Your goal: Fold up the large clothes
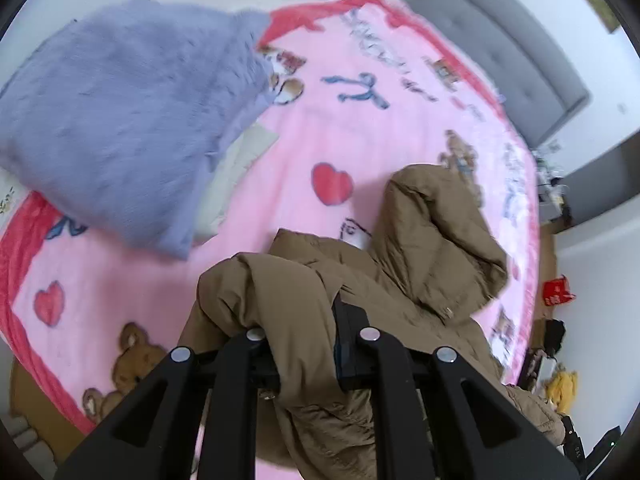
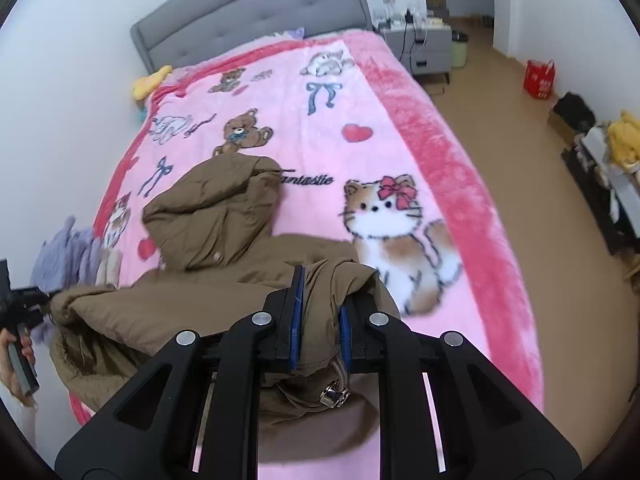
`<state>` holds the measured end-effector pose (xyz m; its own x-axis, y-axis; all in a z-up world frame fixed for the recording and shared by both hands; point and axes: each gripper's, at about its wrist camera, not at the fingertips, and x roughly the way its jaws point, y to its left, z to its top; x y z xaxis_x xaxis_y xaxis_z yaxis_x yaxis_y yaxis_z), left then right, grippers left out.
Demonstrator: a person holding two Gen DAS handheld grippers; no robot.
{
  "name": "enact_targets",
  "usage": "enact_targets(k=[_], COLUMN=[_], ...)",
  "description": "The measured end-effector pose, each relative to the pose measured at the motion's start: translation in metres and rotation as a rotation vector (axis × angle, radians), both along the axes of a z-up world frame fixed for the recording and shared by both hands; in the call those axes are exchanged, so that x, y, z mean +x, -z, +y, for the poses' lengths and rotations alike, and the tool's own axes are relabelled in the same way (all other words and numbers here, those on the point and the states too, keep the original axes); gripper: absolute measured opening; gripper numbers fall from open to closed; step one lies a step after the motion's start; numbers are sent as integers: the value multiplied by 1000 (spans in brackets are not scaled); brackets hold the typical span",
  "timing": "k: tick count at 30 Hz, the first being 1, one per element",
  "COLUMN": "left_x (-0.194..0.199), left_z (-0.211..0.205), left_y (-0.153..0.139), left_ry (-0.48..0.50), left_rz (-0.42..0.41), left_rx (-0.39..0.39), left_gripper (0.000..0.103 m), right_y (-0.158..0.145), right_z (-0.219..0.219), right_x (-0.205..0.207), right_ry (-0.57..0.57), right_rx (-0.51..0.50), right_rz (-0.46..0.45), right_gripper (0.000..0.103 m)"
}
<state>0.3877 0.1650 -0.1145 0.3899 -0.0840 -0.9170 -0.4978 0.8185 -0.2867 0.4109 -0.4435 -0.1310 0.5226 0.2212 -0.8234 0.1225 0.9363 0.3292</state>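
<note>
A large brown padded jacket [image 1: 432, 240] with a hood lies bunched on the pink blanket [image 1: 344, 128]. My left gripper [image 1: 308, 344] is shut on a fold of the jacket, and the cloth drapes over its fingers. In the right wrist view the brown jacket [image 2: 216, 216] stretches from hood to hem across the pink blanket [image 2: 360, 92]. My right gripper [image 2: 320, 316] is shut on another bunched edge of it, blue pads pressing the cloth, with a metal buckle [image 2: 334, 394] hanging below. The left gripper [image 2: 24, 308] shows at the far left edge, a hand holding it.
A fluffy lavender garment [image 1: 128, 120] lies on the blanket over a beige item [image 1: 236, 168]. A grey headboard [image 2: 248, 16] backs the bed. A yellow plush toy [image 2: 150, 82] sits by the wall. A nightstand [image 2: 420, 46], red bag [image 2: 540, 78] and cluttered shelf [image 2: 608, 184] stand on the wooden floor.
</note>
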Motion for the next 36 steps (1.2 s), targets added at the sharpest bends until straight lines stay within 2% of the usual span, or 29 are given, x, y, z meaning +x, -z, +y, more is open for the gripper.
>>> enact_targets(k=[4, 9, 13, 18, 20, 21, 23, 24, 25, 27, 28, 31, 32, 35, 36], left_x=[40, 77, 100, 116, 116, 116, 118, 119, 119, 122, 125, 129, 130, 129, 129], left_z=[-3, -20, -17, -21, -21, -22, -22, -23, -25, -29, -30, -29, -28, -24, -21], left_y=[42, 93, 125, 156, 158, 158, 159, 158, 157, 157, 158, 157, 156, 148, 145], left_ry=[-37, -11, 18, 82, 94, 93, 96, 99, 106, 123, 127, 118, 112, 100, 104], left_rz=[98, 141, 144, 177, 173, 174, 183, 187, 190, 206, 215, 216, 207, 159, 141], left_rx=[34, 149, 166, 192, 194, 194, 193, 195, 202, 221, 226, 208, 197, 135, 109], left_gripper=[13, 18, 25, 28, 28, 29, 29, 30, 30, 31, 31, 35, 38, 52, 59], right_y=[56, 110, 154, 184, 180, 174, 154, 141, 123, 96, 83, 51, 46, 40, 43], right_z=[8, 30, 35, 50, 46, 41, 25, 19, 11, 7, 7, 21, 30, 84, 101], right_x=[61, 116, 142, 149, 145, 143, 131, 123, 111, 94, 86, 58, 50, 18, 11], right_ry=[-47, -167, -207, -226, -200, -185, -142, -117, -98, -85, -92, -217, -287, -595, -654], right_rx=[-4, -144, -170, -218, -179, -142, -42, -3, 30, 19, -1, -36, -38, -82, -124], right_rz=[75, 112, 160, 163, 135, 116, 51, 13, -40, -102, -133, -208, -230, -273, -277], right_gripper=[15, 16, 16, 19, 21, 27, 47, 67, 81, 96, 95, 95, 95, 92, 86])
